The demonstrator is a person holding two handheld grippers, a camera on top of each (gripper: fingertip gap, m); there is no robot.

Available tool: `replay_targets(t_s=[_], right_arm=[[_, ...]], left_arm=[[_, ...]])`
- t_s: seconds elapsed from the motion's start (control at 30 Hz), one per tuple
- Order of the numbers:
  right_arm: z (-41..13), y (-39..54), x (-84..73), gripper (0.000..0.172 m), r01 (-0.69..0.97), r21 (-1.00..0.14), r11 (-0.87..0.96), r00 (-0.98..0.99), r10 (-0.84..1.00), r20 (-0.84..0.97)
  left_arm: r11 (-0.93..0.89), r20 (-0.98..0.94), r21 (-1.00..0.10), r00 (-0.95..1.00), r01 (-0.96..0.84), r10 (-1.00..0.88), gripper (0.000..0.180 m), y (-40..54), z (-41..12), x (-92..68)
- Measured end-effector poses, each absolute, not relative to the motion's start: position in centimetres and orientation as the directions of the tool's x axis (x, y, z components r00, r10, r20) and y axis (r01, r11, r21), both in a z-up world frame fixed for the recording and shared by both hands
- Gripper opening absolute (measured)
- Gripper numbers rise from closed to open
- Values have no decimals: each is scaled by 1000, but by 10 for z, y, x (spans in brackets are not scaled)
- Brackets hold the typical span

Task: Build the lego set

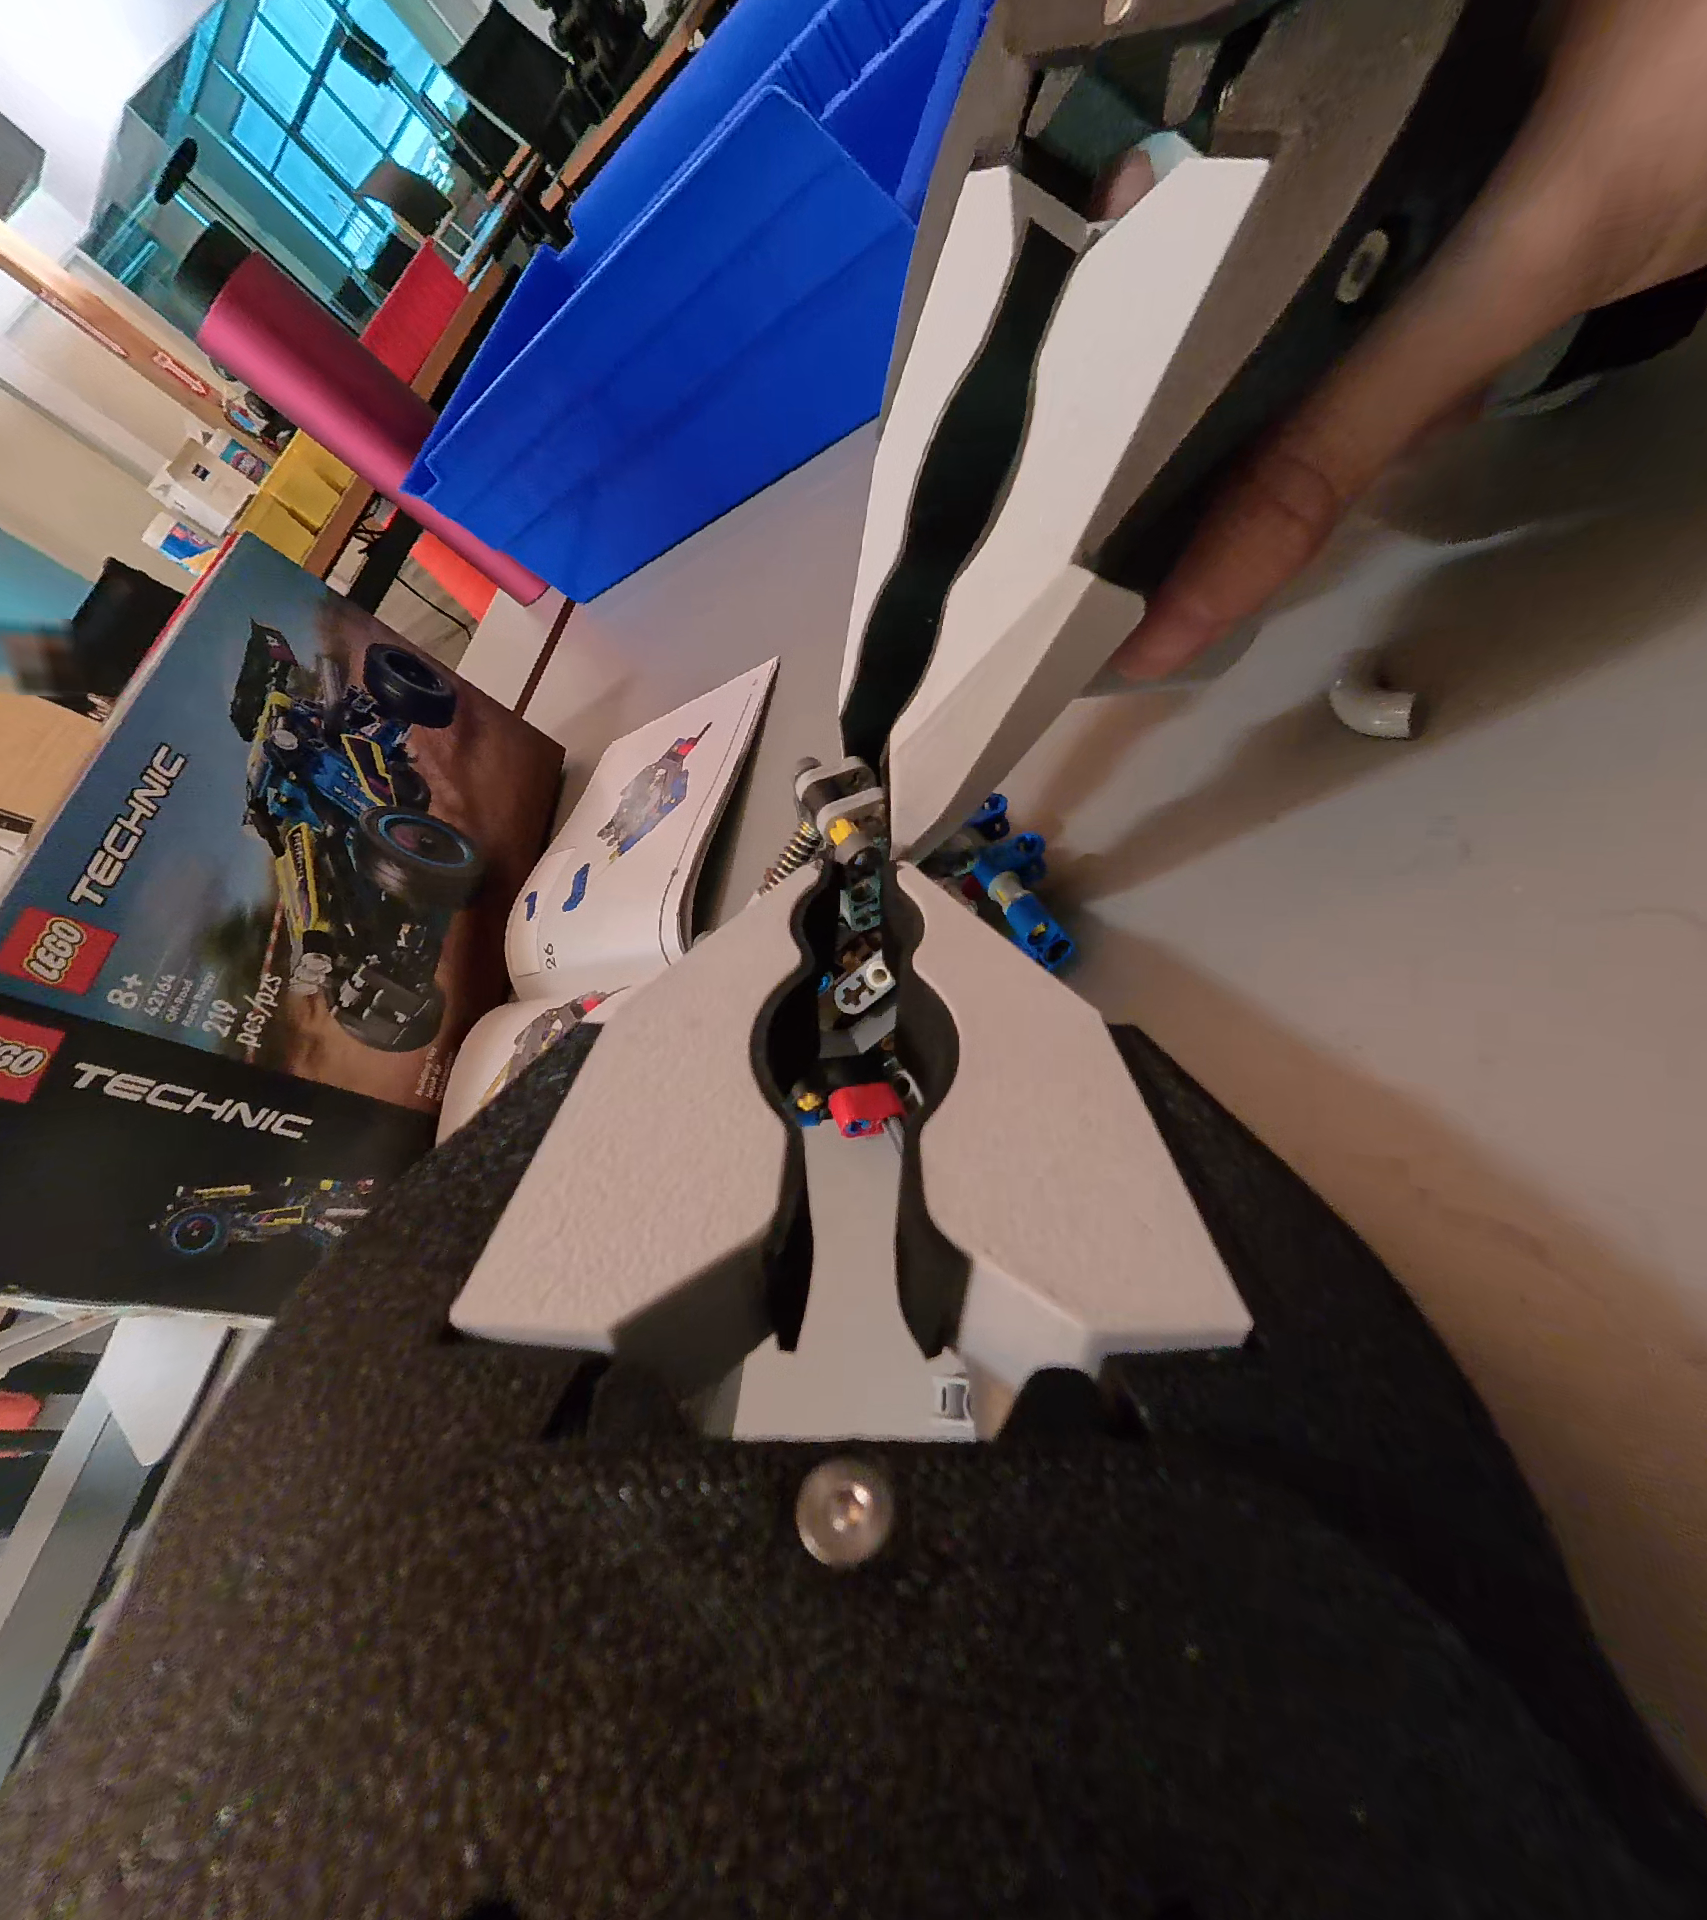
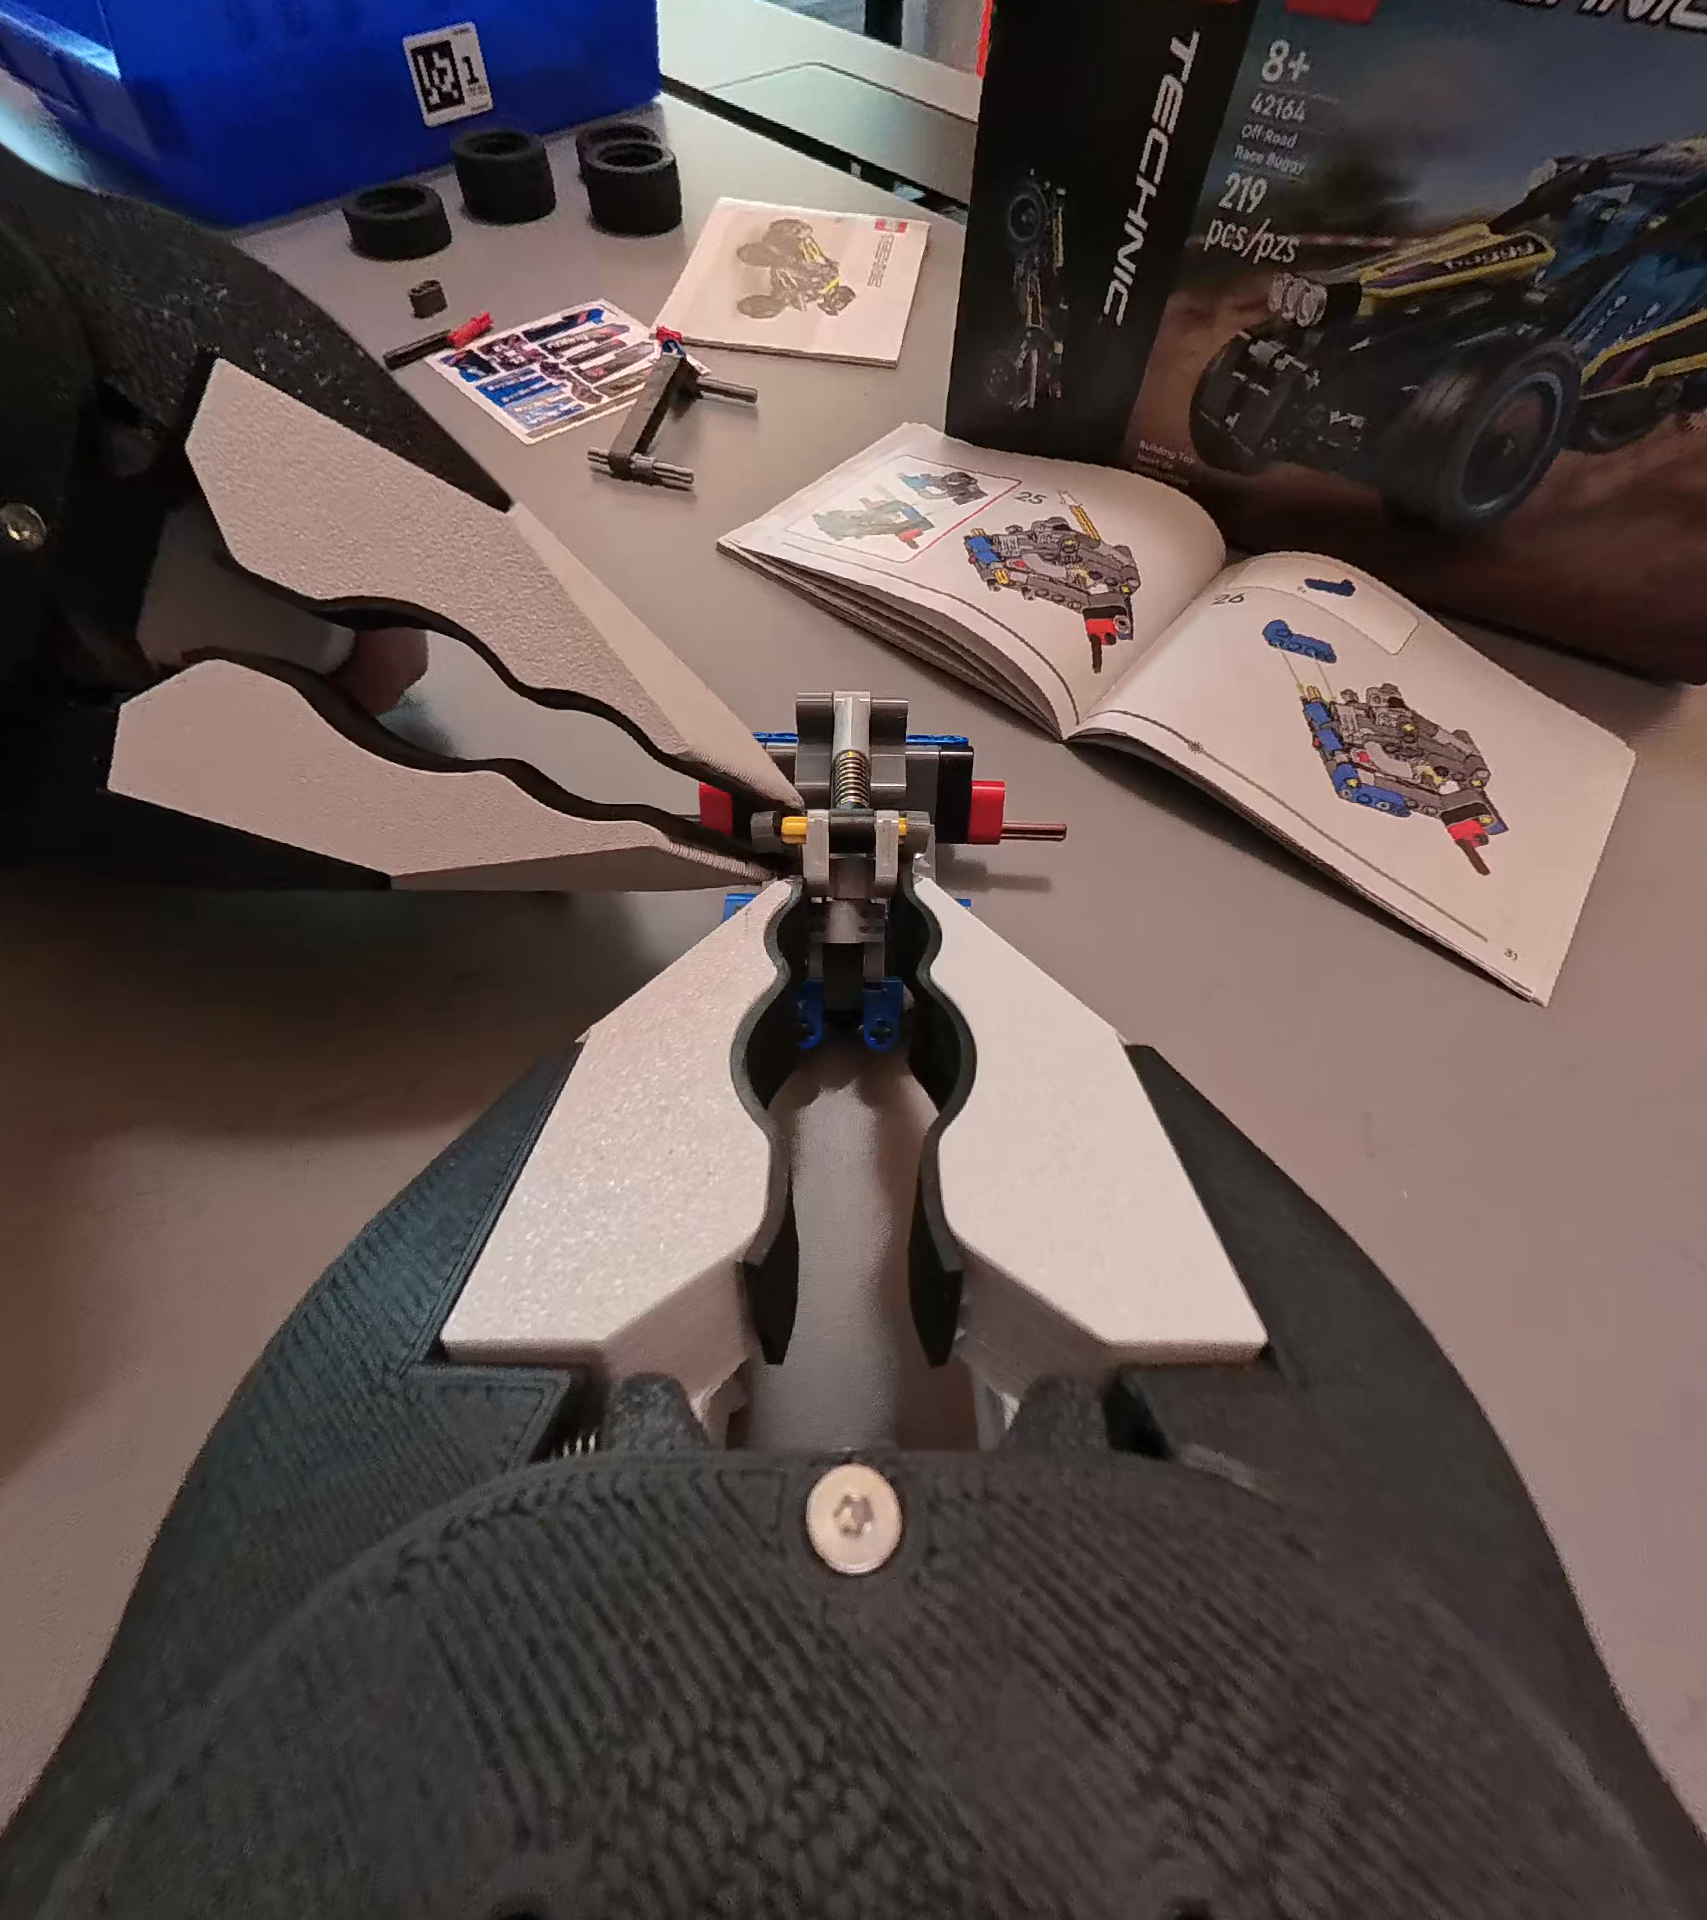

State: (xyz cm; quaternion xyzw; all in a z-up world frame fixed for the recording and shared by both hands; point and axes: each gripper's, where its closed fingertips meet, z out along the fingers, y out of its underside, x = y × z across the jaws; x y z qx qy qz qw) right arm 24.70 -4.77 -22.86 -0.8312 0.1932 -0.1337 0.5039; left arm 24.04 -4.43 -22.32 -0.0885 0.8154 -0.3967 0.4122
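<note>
While the right gripper clamps the grey brick assembly on the table and the left gripper's tips pinch its yellow pin, hold both steady and push straight.

Both grippers are pale grey with black pads on speckly black bodies. The brick assembly at frame centre is mostly grey, plus blue, red and a yellow pin. Surface is plain grey. Bright blue bin upper left, black tyres beside it, dark box upper right.
</note>
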Motion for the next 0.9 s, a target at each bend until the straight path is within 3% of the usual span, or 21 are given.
replay_targets(t_s=[0.17,0.33,0.67,0.73,0.8,0.9], right_arm=[[-229,-49,245,14,-212,-879,-427,896,-443,0],[-230,-52,245,13,-189,-796,-575,916,-396,69],[-230,-62,248,13,-70,-413,-908,922,-217,322],[-226,-59,249,13,-34,-445,-895,908,-214,360],[-223,-55,248,14,-36,-548,-836,909,-255,331],[-222,-52,245,26,-52,-672,-738,915,-304,263]], left_arm=[[712,-652,-672,-621,205,-436,5,-44,-225,241],[727,-656,-662,-613,186,-440,5,-46,-227,242],[751,-693,-631,-573,191,-437,4,-52,-224,241],[748,-696,-635,-563,194,-444,4,-49,-222,242],[722,-666,-668,-578,180,-472,4,-48,-220,243],[694,-623,-704,-603,153,-499,4,-47,-222,244]])
